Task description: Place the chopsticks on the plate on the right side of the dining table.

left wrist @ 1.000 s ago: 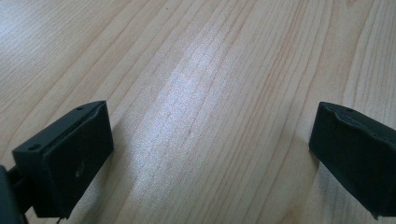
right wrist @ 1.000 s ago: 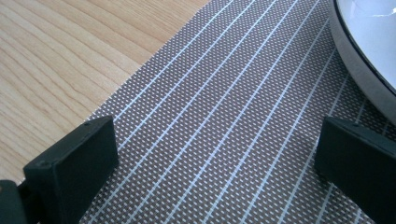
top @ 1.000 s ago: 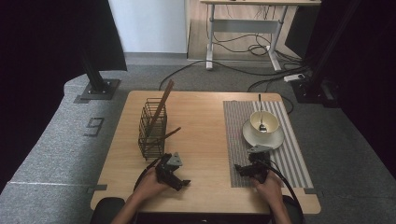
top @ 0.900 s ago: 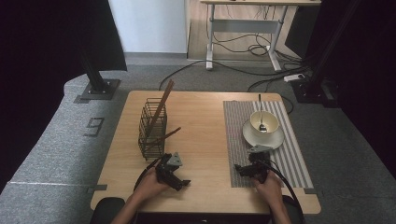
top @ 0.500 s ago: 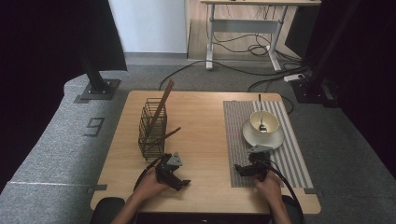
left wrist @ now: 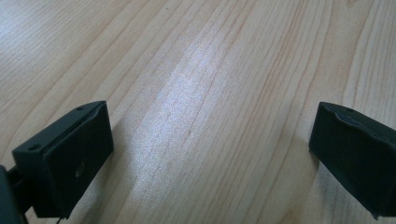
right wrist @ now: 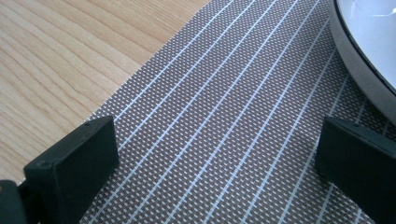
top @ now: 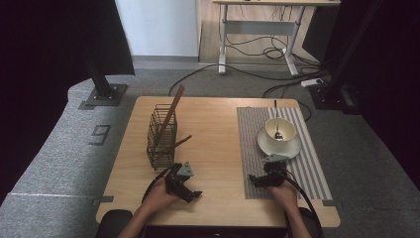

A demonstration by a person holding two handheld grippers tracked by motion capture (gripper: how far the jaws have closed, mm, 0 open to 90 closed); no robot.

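Left gripper (top: 190, 192) is sitting lower centre of the high view, jaws gaping wide over bare table (left wrist: 210, 70). Right gripper (top: 257, 179) is hovering lower right, jaws also spread apart, over the striped mat (right wrist: 224, 121) beside the saucer (right wrist: 369, 51).

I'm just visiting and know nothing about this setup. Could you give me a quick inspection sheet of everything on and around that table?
Surface: light wooden table, with a grey striped woven placemat on its right side.
Job's things: white bowl with a metal spoon on a white saucer; dark wire basket holding long brown wooden sticks.
Clutter: nothing seen.
Grippers: left gripper open, over bare wood; right gripper open, over the placemat beside the saucer.
Cables: black cable loops from the left gripper.
Surroundings: grey carpet, white metal desk frame, floor cables.
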